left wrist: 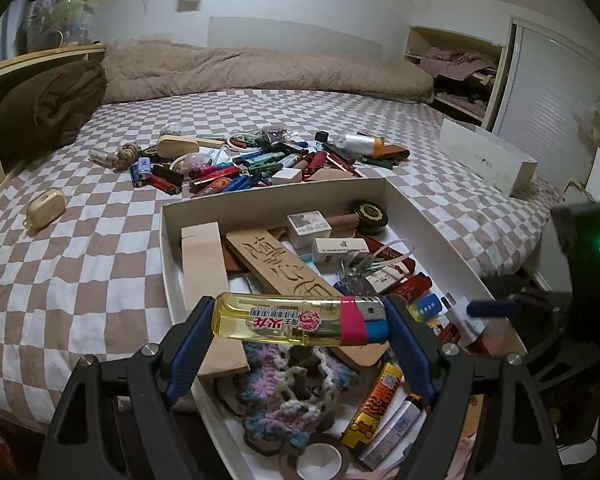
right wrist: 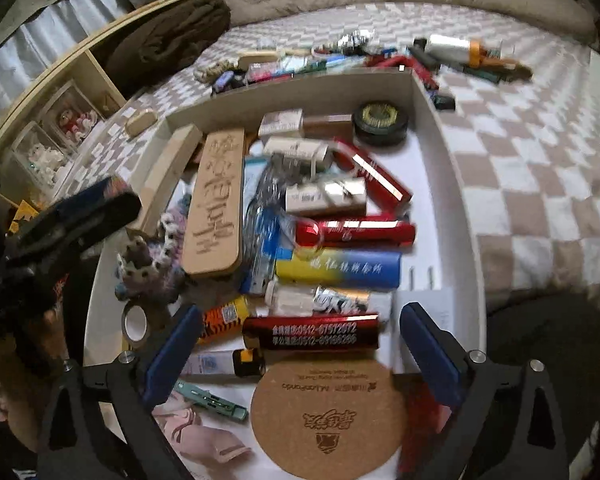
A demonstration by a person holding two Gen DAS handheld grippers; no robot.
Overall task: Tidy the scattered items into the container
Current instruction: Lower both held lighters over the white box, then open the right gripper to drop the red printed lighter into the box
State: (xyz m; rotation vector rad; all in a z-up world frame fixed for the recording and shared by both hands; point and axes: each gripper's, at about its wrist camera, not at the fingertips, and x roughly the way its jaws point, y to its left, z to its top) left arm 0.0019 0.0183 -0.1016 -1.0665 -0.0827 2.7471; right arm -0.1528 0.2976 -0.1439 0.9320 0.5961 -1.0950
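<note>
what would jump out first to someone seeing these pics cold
A clear yellow lighter is clamped crosswise in the left gripper, low in the left wrist view, above a crowded white box. Beyond the box, a pile of lighters lies on the checkered bedspread. The right gripper stands open over a red lighter.

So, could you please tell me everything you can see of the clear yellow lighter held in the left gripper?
The clear yellow plastic lighter lies crosswise, clamped end to end between the left gripper's blue pads. Its see-through body shows pale fluid and carries a barcode sticker with red characters. A pink band, silver metal hood and blue base finish its right end. It hangs above the white cardboard box.
</note>
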